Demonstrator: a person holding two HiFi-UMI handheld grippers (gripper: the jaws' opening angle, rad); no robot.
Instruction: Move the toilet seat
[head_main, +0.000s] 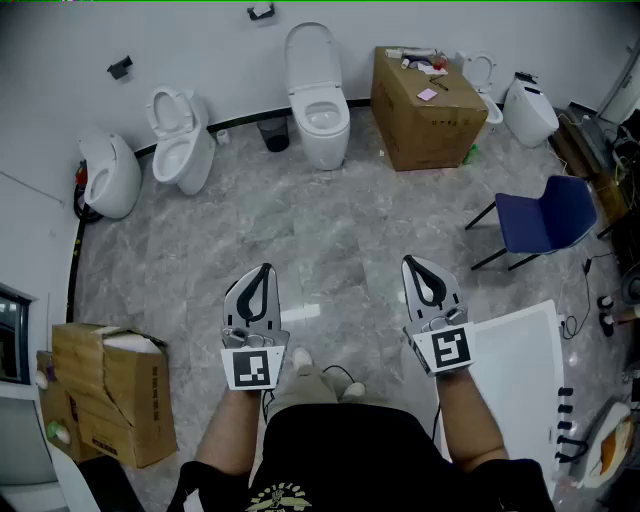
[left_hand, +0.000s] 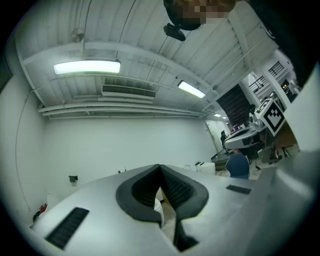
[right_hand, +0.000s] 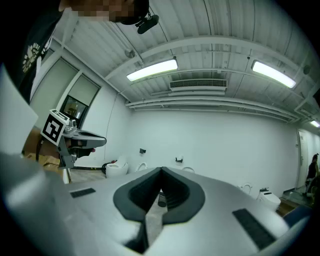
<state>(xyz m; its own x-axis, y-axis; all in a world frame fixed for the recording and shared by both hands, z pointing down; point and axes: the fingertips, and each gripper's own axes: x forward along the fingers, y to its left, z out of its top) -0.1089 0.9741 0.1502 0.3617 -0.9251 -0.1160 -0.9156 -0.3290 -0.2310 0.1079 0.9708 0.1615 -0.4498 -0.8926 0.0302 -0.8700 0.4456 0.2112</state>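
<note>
Several white toilets stand along the far wall in the head view. The middle toilet (head_main: 320, 118) has its seat and lid (head_main: 309, 55) raised, and the toilet to its left (head_main: 182, 145) also has its seat up. My left gripper (head_main: 264, 272) and right gripper (head_main: 412, 264) are held side by side over the marble floor, well short of the toilets. Both are shut with nothing between the jaws. In the left gripper view the left gripper (left_hand: 160, 169) points toward the white wall. In the right gripper view the right gripper (right_hand: 161, 172) faces the row of toilets.
A large cardboard box (head_main: 424, 97) stands right of the middle toilet, with two more toilets (head_main: 528, 110) beyond it. A blue chair (head_main: 545, 216) is at the right, a white panel (head_main: 525, 365) by my right arm, and another cardboard box (head_main: 105, 390) at lower left. A small dark bin (head_main: 275, 135) sits by the wall.
</note>
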